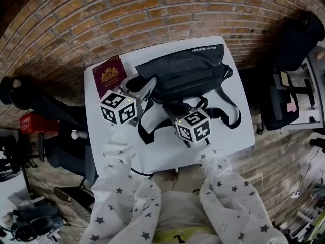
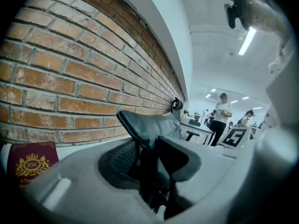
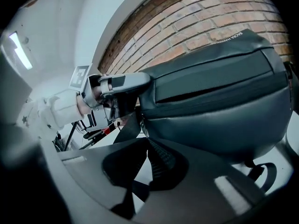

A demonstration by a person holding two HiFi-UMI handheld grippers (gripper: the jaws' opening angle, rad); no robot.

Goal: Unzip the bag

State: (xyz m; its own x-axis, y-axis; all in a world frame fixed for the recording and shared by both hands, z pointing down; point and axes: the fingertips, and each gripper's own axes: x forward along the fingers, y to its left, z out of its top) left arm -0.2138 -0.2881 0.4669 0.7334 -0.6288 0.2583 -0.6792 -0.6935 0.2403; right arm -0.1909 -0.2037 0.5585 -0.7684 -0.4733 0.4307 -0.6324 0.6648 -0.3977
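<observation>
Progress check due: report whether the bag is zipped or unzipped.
Looks zipped: in the head view the bag shows no gaping mouth or contents; the right gripper view shows only a thin dark seam.

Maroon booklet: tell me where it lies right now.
In the head view the maroon booklet lies flat on the white table's far left corner, just left of the black bag.
</observation>
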